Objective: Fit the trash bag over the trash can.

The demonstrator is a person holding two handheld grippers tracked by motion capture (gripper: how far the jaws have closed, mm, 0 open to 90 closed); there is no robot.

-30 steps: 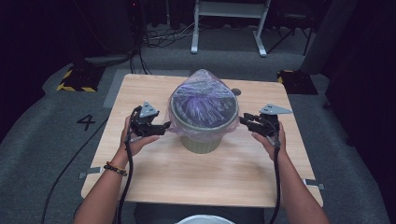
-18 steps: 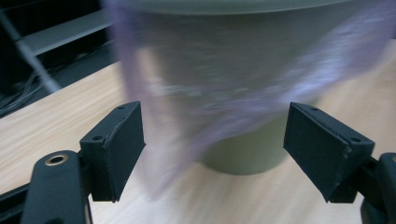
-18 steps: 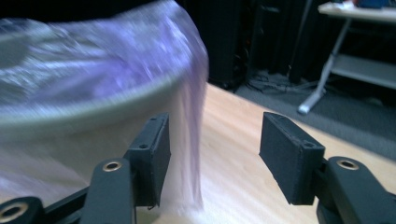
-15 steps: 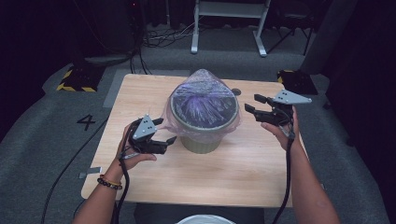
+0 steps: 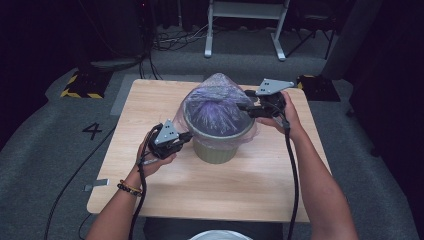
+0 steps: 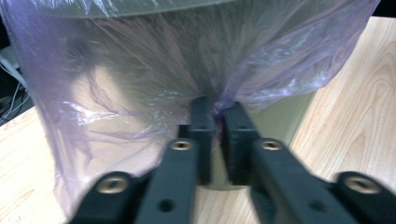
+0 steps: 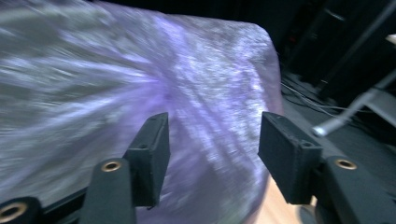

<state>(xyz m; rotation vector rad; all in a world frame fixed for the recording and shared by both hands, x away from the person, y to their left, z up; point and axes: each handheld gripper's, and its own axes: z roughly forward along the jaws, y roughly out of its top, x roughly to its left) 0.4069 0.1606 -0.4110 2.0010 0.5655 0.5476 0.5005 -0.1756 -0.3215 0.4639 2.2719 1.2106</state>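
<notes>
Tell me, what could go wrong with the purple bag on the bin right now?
The left gripper pinches a small fold of the thin purple bag below the rim, so a hard pull might tear it. The bag balloons up over the bin instead of sitting inside; it could slip off the rim. The right gripper, jaws apart with its jaws just closing a little, is beside the puffed top and might snag it.

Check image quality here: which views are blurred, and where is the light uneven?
High view: sharp on the table, with dark surroundings beyond it. Left gripper view: the near jaws are soft, while the purple bag pinched between them over the bin reads clearly enough. Right gripper view: heavy motion smear across the purple bag, with bright streaked highlights; the right gripper stays fairly crisp.
</notes>
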